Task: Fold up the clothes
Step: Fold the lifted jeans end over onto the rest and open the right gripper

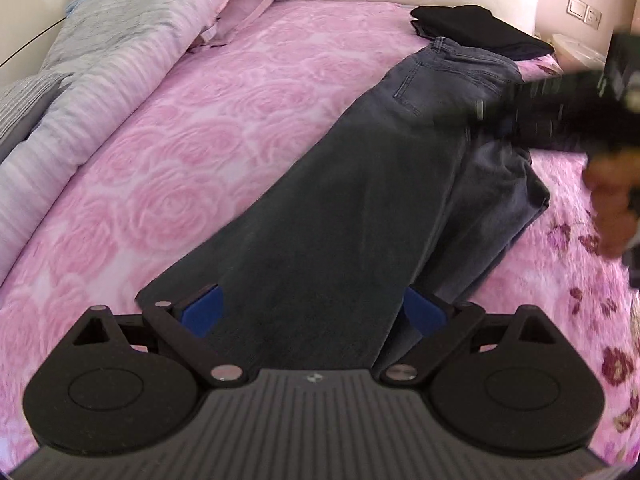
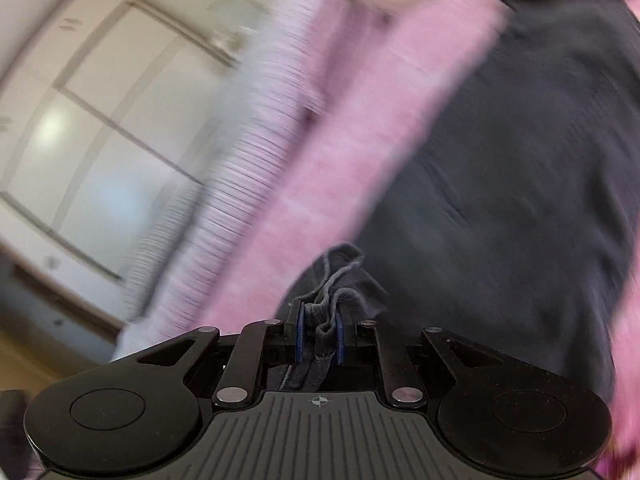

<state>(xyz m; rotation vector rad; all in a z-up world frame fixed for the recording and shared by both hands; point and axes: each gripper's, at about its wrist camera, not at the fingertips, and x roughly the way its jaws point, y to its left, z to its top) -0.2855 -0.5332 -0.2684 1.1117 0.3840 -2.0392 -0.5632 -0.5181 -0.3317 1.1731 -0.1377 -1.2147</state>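
Jeans [image 1: 360,184] — lengthwise on pink bedspread [image 1: 168,184], legs roughly stacked | left gripper [image 1: 312,312] jaws apart astride leg end | right gripper [image 2: 319,340] clamped on frayed hem, blurred | remaining, I judge — crosswise folds, joining black folded pile [image 1: 472,28]

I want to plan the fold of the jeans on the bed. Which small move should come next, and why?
Probably the left gripper should close on the jeans leg lying between its fingers: its jaws stand wide open over the denim. The right gripper is already shut on a frayed fold of the jeans, and its view is blurred, so it seems in motion. Then both ends could be carried together.
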